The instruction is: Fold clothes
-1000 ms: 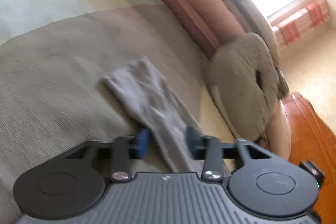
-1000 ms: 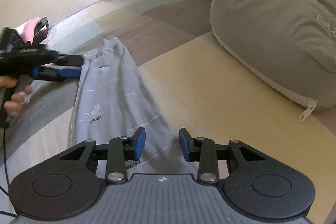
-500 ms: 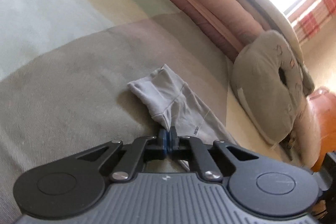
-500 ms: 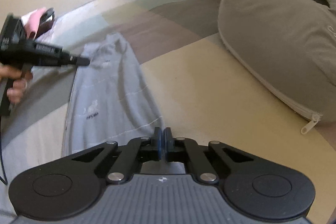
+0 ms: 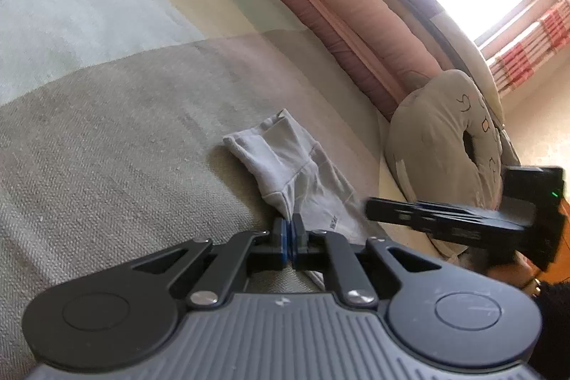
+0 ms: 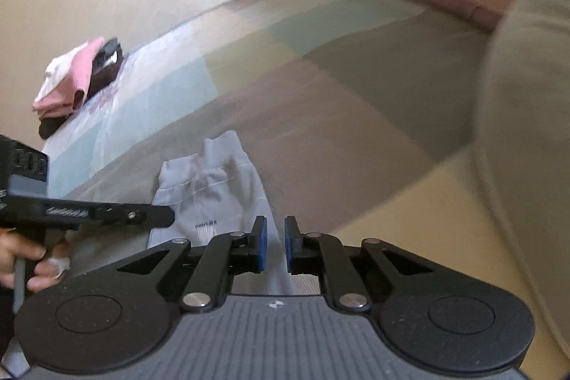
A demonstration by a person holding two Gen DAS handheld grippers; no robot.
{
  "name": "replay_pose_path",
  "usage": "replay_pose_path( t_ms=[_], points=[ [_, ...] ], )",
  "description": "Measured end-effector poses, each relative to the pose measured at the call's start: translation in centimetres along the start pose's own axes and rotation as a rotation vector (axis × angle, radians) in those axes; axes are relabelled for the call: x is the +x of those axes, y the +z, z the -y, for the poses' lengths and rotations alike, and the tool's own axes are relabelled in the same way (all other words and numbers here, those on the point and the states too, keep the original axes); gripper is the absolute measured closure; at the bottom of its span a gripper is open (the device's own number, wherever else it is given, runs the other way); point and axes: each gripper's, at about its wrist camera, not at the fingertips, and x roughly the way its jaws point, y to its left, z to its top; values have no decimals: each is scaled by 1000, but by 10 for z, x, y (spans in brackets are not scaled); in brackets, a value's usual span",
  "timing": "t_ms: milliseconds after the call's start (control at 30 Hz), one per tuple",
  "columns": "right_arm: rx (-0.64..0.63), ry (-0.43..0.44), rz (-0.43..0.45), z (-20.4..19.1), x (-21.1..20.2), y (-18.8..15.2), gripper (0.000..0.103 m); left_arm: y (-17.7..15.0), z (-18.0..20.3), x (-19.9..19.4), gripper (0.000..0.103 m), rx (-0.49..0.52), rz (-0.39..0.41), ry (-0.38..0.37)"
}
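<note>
On the bed (image 5: 107,130), left tool (image 5: 288,237) tilts down, pinching grey garment (image 5: 285,166).

The light grey garment (image 5: 302,180) lies bunched in folds on the patchwork bedspread (image 5: 107,130).

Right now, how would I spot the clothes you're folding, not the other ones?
Find the patchwork bedspread beside the big grey cushion. In its middle lies the light grey garment, pinched by the left gripper. Unlike the pink and dark pile at the far edge, it is pale grey with small printed lettering.
</note>
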Motion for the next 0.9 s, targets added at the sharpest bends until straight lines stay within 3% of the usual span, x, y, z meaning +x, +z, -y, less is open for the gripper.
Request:
replay_pose_path(
  t_ms=[100,167,267,433,533,733,900],
  points=[
    [-7,16,-13,-5,23,6,90,0,0,0,95,14,5,-2],
    [-2,15,0,-9,27,6,101,0,0,0,95,14,3,-1],
    [-7,-15,24,-12,24,3,101,6,5,-1,99,16,-15,10],
    [20,-61,73,-6,8,6,101,21,30,-9,100,148,-15,28],
    [38,-69,56,-1,1,8,99,17,21,2,98,149,-74,85],
    [-24,-104,10,11,-68,-24,81,14,-14,-5,96,-7,-51,-43],
    [-10,-153,-113,30,-112,-81,77,11,-11,-7,96,46,-39,-33]
  ],
)
